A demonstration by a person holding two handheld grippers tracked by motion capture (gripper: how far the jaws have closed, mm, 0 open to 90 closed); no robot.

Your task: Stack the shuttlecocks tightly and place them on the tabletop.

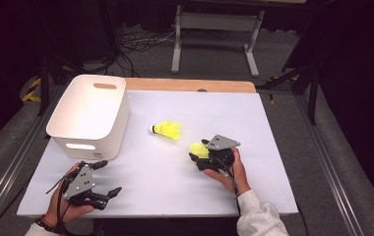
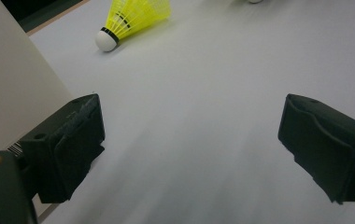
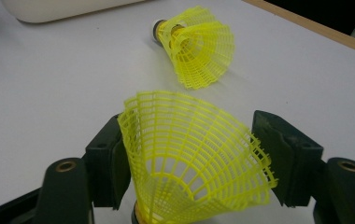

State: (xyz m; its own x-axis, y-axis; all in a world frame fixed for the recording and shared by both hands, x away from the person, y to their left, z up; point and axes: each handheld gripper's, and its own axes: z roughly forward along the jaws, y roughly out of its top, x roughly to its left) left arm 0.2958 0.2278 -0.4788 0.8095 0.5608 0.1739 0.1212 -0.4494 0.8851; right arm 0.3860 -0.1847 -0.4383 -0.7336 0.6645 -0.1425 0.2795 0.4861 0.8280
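The right gripper (image 1: 202, 156) stands over the near shuttlecock (image 3: 192, 154), whose yellow skirt flares upward between the two black jaws with its cork end down toward the gripper body. The jaws are parted; the left pad appears to touch the skirt, while a narrow gap shows at the right pad, so a firm grip cannot be confirmed. A second shuttlecock (image 1: 166, 130) lies on its side just ahead of these jaws, apart from the first. The left gripper (image 1: 107, 178) rests with jaws wide apart and nothing between them, the white bin (image 1: 111, 123) just to its side. The step in hand is judged to be grasping the near shuttlecock. The next move calls for closing on the skirt gently, then lifting toward the bin.
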